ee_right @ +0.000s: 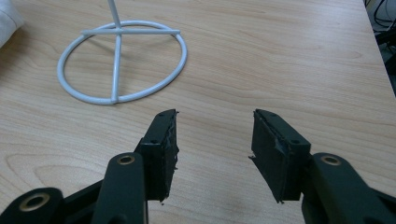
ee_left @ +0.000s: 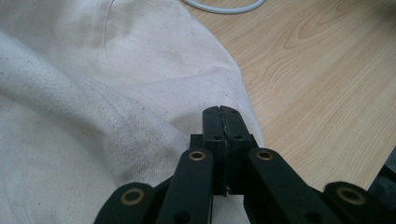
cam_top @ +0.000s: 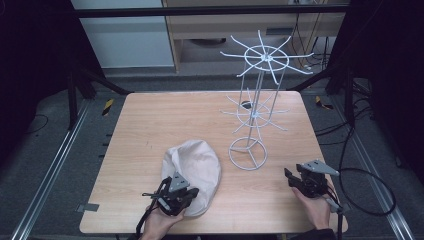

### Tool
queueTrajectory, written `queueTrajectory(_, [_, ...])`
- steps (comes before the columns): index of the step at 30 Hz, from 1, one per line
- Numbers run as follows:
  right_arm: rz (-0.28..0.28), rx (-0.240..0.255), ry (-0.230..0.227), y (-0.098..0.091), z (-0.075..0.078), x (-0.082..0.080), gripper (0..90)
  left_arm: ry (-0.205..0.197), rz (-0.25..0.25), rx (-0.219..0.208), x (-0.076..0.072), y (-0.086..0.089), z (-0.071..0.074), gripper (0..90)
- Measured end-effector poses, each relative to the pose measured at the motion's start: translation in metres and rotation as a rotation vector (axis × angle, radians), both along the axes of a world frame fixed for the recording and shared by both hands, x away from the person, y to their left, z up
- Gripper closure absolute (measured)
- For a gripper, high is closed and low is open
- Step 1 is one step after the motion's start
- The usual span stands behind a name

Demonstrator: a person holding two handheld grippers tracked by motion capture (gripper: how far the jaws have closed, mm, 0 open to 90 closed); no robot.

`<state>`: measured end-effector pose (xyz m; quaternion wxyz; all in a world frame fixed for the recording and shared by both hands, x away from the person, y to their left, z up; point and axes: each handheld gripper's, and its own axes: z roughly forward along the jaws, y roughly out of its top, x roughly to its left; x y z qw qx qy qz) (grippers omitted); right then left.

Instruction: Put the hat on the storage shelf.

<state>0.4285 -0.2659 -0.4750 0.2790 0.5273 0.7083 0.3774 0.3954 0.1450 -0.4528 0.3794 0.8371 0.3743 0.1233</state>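
A white cloth hat (cam_top: 196,161) lies on the wooden table (cam_top: 150,115), near the front left of centre. My left gripper (cam_top: 191,192) rests at the hat's near edge; in the left gripper view its jaws (ee_left: 222,114) are pressed together over the hat (ee_left: 93,93), and no cloth shows between the pads. A white wire display stand (cam_top: 255,90) rises at the right of centre on a ring base (ee_right: 121,60). My right gripper (cam_top: 288,174) hovers near the front right edge, its jaws (ee_right: 215,123) apart with bare table between them.
The stand's spoked wire arms (cam_top: 267,57) reach outward at two heights above the table. Black cables (cam_top: 370,185) trail off the right side. Metal rails (cam_top: 55,165) run along the floor to the left.
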Motion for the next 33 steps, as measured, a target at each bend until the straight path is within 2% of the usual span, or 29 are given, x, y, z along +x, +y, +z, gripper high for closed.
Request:
queueTrajectory(4, [0.000,0.000,-0.002,-0.001,0.000,0.000,50.3,0.000,0.006,0.003,-0.005,0.008,0.001,90.0])
queueTrajectory(9, [0.001,-0.002,-0.001,0.000,0.000,0.000,50.3,-0.008,0.037,0.006,-0.012,0.030,0.004,90.0])
queueTrajectory(15, [0.005,-0.006,0.001,0.000,-0.001,0.001,50.2,0.007,0.085,-0.031,-0.015,0.057,0.002,90.0])
queueTrajectory(17, [0.005,-0.007,0.002,0.000,-0.001,0.001,50.2,0.002,0.079,-0.071,-0.016,0.058,0.004,90.0])
queueTrajectory(19, [0.002,-0.004,0.002,0.000,-0.001,0.001,50.1,-0.011,0.067,-0.099,-0.017,0.054,0.009,90.0])
queueTrajectory(21, [-0.001,0.001,0.002,0.000,-0.001,0.000,50.1,-0.050,0.046,-0.088,-0.018,0.046,0.015,90.0])
queueTrajectory(23, [-0.001,0.010,0.005,-0.001,-0.001,0.000,50.1,-0.061,0.034,-0.077,-0.016,0.035,0.016,90.0])
queueTrajectory(29, [-0.001,0.000,0.002,-0.001,-0.001,0.000,50.1,-0.036,0.004,-0.001,-0.004,0.007,0.002,90.0])
queueTrajectory(33, [0.002,-0.001,0.003,0.000,-0.001,0.001,50.1,-0.010,0.014,0.031,0.000,0.005,-0.004,90.0])
